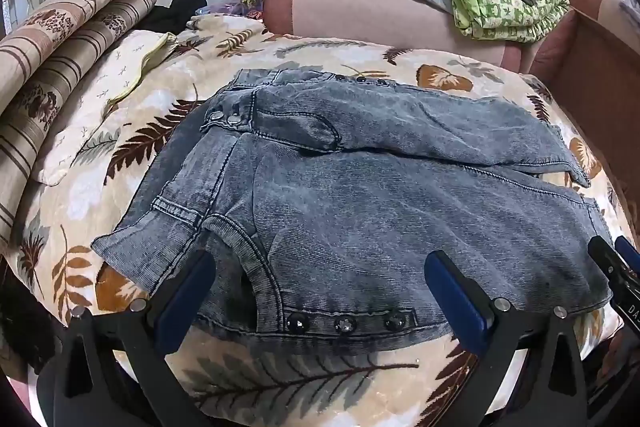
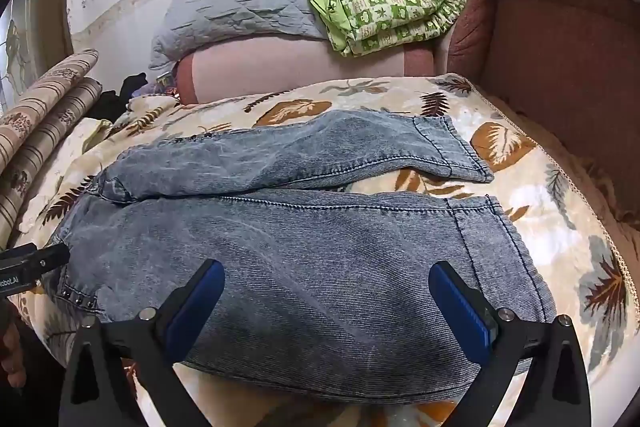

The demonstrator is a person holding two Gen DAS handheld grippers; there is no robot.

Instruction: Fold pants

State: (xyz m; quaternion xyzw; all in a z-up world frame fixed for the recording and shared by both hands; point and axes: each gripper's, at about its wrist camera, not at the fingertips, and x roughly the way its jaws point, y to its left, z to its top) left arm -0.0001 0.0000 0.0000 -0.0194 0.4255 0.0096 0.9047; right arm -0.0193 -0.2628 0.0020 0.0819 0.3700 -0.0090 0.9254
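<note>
left gripper [image 1: 320, 267] spread wide, angled down over the waist end of the pants [image 1: 360, 195], blue pads clear of the denim, nothing gripped. right gripper [image 2: 326, 277] equally wide, tilted down above the near leg, empty too. pants flat on the leaf-print blanket [image 2: 560, 195], both legs side by side.

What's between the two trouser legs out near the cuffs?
Bare leaf-print blanket shows in the gap between the jeans legs, clearest in the right wrist view.
</note>
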